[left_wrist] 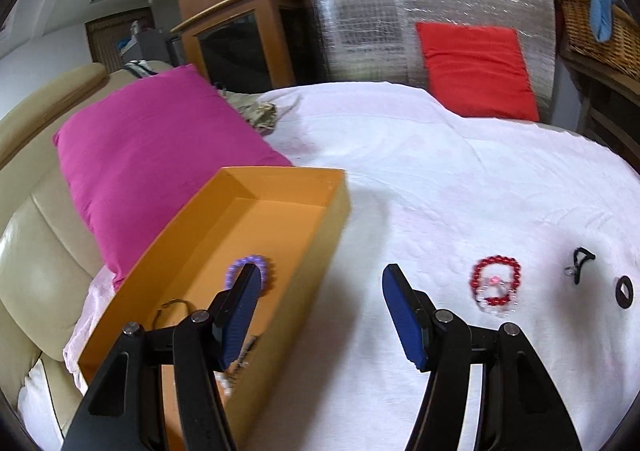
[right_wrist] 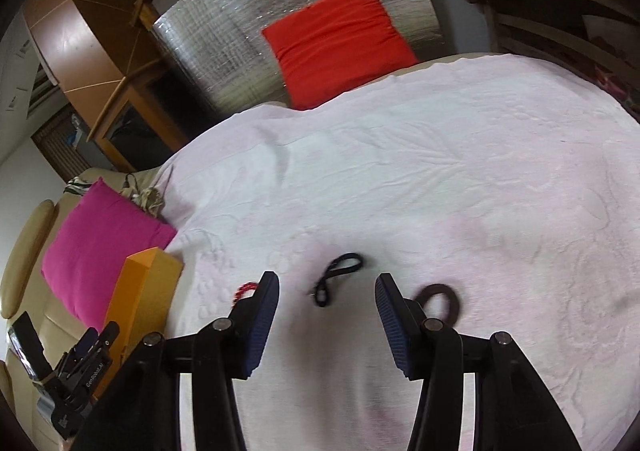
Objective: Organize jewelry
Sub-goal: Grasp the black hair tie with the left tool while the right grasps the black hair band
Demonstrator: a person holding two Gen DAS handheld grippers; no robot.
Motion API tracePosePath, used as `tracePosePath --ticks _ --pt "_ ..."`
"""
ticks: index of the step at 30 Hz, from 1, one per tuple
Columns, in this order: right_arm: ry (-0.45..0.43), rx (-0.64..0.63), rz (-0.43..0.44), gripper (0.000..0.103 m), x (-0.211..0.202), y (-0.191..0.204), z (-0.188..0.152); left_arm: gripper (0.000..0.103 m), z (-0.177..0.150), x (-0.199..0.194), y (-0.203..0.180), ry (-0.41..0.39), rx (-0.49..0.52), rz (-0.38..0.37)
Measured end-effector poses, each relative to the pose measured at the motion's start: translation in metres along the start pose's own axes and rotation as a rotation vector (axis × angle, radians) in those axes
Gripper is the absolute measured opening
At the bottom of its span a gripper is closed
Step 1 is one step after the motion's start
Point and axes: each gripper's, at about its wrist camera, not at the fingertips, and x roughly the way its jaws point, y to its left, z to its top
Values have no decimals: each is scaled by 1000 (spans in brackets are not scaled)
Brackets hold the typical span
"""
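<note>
An orange box (left_wrist: 240, 211) lies on the white cloth with a purple bead bracelet (left_wrist: 266, 265) and a thin metal ring (left_wrist: 176, 307) inside. My left gripper (left_wrist: 320, 279) is open and empty, its left finger over the box. A red bead bracelet (left_wrist: 496, 277) with clear beads lies right of it, then a black cord (left_wrist: 582, 257) and a dark ring (left_wrist: 624, 291). My right gripper (right_wrist: 326, 287) is open and empty, with the black cord (right_wrist: 338, 277) just ahead between its fingers. The dark ring (right_wrist: 440, 301) lies by its right finger. The red bracelet (right_wrist: 244, 291) peeks out beside its left finger.
A magenta pillow (left_wrist: 160, 155) lies behind the box on a beige sofa (left_wrist: 36, 235). A red cushion (left_wrist: 476, 67) leans on a silver foil panel (left_wrist: 360, 11) at the back. A wicker basket (left_wrist: 596, 27) stands at the right. The left gripper's body (right_wrist: 76, 379) shows beside the orange box (right_wrist: 140, 291).
</note>
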Motion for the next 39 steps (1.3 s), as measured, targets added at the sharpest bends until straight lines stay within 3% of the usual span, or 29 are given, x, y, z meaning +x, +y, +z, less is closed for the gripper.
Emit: tracePosePath --ticks 2,5,9,14,23,25,28,30,34,39 --pt "7 16 -14 54 1 -13 1 64 -1 3 -13 14 23 -20" --pt "32 55 -36 53 4 -34 2 64 -7 12 -38 91 56 -125" --pt "113 106 -57 48 15 -60 2 64 -17 22 -65 164 96 -211" --pt "193 137 -60 48 26 -75 1 64 -23 27 -88 195 131 -236" --pt "232 93 -138 47 49 -72 -3 64 -24 28 -110 207 163 -300" --pt "247 61 -183 28 57 -69 -6 64 -24 28 -111 206 156 -321" --pt "226 1 -235 12 59 -63 -8 64 -22 27 -114 200 143 -368" --pt "210 5 -237 8 56 -64 -8 64 -21 27 -119 192 132 -413" --pt "179 68 -187 8 43 -75 -4 64 -19 26 -133 169 144 -464" --pt "175 100 -187 8 36 -83 -3 64 -11 29 -163 137 174 -533"
